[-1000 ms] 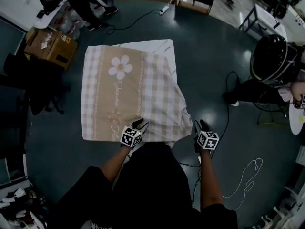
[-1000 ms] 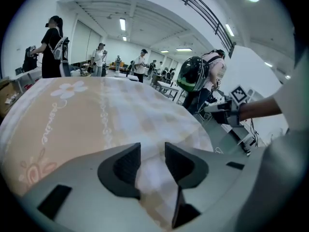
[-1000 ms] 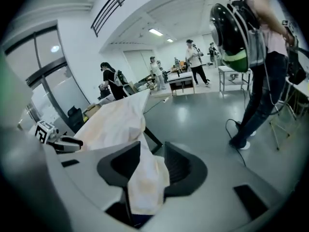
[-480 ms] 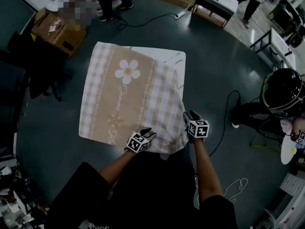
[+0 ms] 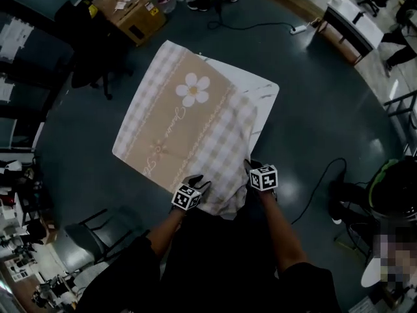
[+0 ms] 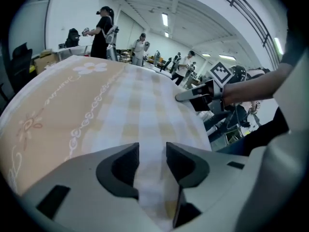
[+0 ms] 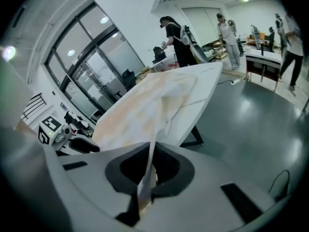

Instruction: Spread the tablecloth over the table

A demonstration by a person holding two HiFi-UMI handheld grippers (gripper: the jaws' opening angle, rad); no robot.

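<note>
— What's the room like?

— A dark teal glossy floor (image 5: pixel 313 109), with a brown cardboard box (image 5: pixel 130 8) at the far side. In the middle stands a white rectangular table (image 5: pixel 266 91).

— And the cloth?

— The beige-and-white checked fabric tablecloth (image 5: pixel 176 142), printed with a white daisy (image 5: pixel 195 90), lies over most of the tabletop. The table's far right corner is bare. Near that corner the cloth is bunched and folded back. Its near edge hangs off the table, towards the person.

— What is the left gripper (image 6: pixel 152 151) doing?

— It is at the near edge. Its jaws stand apart and have just been opening. A checked strip of the cloth runs between them, and the pads do not press on it.

— The right gripper (image 7: pixel 150 168)?

— It is at the near right corner. Its jaws have just closed and now pinch a thin fold of the cloth's edge, which rises taut towards the tabletop.
</note>
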